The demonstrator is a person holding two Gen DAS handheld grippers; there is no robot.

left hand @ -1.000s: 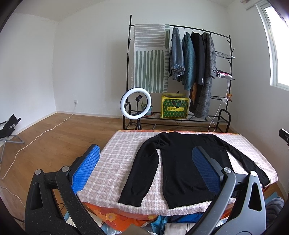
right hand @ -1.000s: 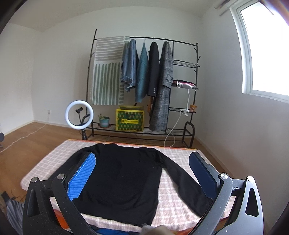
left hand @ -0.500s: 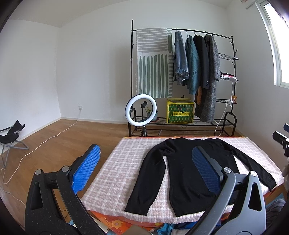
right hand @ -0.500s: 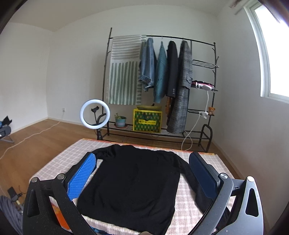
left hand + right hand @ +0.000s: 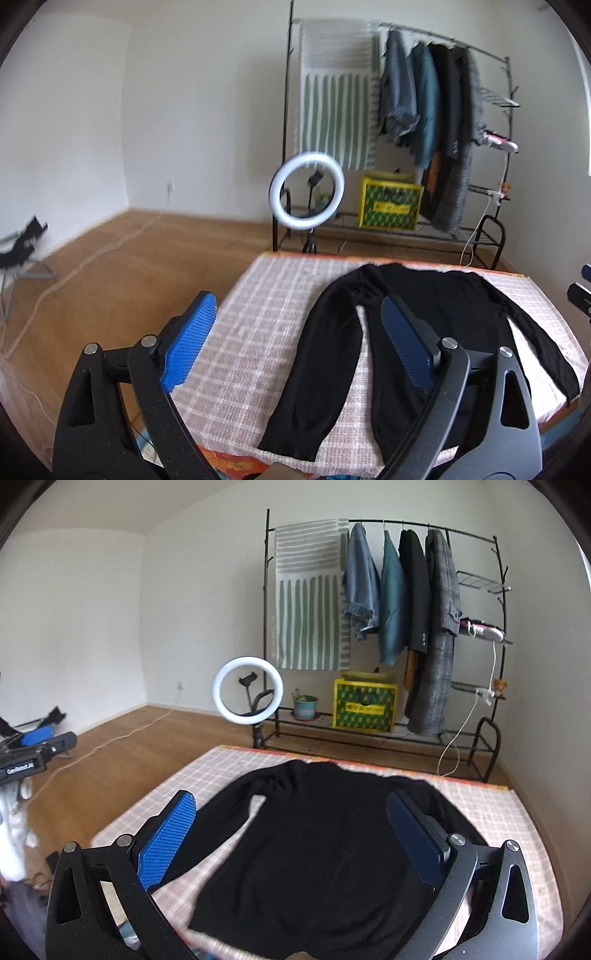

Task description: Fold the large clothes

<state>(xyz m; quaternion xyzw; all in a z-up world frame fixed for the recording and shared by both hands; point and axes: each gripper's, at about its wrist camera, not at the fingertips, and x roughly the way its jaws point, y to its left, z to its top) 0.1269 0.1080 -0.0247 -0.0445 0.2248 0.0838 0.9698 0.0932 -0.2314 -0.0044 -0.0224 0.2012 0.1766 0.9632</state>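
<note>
A black long-sleeved sweater (image 5: 325, 853) lies flat, sleeves spread, on a table under a pink checked cloth (image 5: 517, 819). In the left wrist view the sweater (image 5: 332, 354) has its left sleeve running toward the near edge. My left gripper (image 5: 295, 328) hovers above that sleeve; its jaws are closing a little but stand wide, with nothing pressed between the blue pads (image 5: 190, 338). My right gripper (image 5: 291, 823) hangs over the sweater's body, jaws wide apart and holding nothing.
A ring light (image 5: 247, 696) on a stand sits just past the table's far edge. Behind it a black clothes rack (image 5: 384, 627) carries jackets, a striped cloth and a yellow crate (image 5: 364, 709). Wooden floor lies to the left, with a cable across it.
Both grippers have moved forward and lower over the table, so the sweater looks larger. The right view has swung left toward the sweater's middle. The left jaws have narrowed slightly.
</note>
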